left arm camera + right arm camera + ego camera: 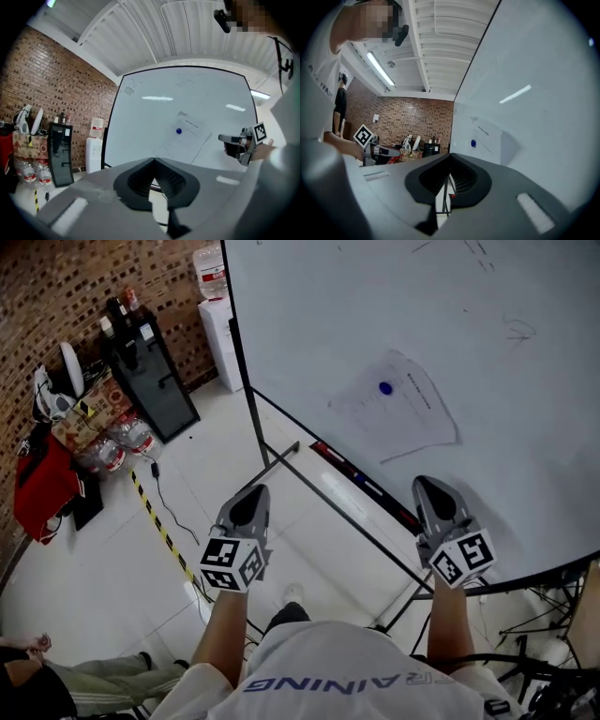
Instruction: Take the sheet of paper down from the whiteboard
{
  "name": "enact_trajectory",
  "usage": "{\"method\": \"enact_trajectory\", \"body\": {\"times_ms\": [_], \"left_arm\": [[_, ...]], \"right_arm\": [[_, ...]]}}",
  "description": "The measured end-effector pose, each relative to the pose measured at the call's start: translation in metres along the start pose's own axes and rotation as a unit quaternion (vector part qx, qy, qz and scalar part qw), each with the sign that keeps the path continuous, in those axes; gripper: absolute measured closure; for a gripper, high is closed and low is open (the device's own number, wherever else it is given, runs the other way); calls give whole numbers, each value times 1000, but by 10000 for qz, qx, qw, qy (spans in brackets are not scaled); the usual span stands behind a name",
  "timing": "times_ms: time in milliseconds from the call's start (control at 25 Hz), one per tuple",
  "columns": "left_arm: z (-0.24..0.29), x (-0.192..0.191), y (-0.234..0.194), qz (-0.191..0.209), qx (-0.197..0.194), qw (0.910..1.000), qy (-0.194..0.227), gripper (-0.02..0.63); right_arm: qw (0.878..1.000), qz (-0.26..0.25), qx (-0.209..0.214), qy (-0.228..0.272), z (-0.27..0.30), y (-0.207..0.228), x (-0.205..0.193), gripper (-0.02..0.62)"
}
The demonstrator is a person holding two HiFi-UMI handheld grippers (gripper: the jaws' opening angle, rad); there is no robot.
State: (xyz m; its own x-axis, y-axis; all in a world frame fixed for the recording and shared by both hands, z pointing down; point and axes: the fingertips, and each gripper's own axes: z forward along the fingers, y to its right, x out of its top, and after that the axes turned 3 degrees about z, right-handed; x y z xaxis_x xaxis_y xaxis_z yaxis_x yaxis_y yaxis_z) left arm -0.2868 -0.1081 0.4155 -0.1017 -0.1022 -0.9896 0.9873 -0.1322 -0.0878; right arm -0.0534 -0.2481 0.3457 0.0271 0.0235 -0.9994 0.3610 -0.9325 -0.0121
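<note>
A white sheet of paper (401, 411) hangs on the whiteboard (487, 324), pinned by a blue magnet (385, 388). Both grippers are held in front of the board, below the sheet and apart from it. My left gripper (253, 495) is shut and empty, out to the left of the board's edge. My right gripper (427, 487) is also shut and empty, just under the sheet's lower right corner. The left gripper view has the paper (186, 137) and magnet (178, 131) beyond its closed jaws (153, 161), with the right gripper (230, 138) to the side. In the right gripper view the paper (488, 137) lies ahead.
The board's black frame leg (281, 460) and marker tray (361, 482) run below the sheet. By the brick wall stand a black cabinet (150, 371), a water dispenser (217, 324), water bottles (117, 442) and a red bag (42, 479). Yellow-black tape (159, 521) crosses the floor. A person (84, 681) sits at bottom left.
</note>
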Motion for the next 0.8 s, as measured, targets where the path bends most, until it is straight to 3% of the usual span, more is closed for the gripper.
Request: {"method": "enact_trajectory", "body": {"times_ms": [280,480,800], "left_arm": [[60,9,-47,189,-735,9971,-44,603],[99,25,-26,212,-1390,9901,41,603],[164,67,36,587,-2235,9722,382,603]], "right_arm": [[9946,-220,-979,255,22,18,26,588],[9890,-203,-1446,252,19,32,27,588],[9727,-159,-2295,310,-9,68,27,588]]}}
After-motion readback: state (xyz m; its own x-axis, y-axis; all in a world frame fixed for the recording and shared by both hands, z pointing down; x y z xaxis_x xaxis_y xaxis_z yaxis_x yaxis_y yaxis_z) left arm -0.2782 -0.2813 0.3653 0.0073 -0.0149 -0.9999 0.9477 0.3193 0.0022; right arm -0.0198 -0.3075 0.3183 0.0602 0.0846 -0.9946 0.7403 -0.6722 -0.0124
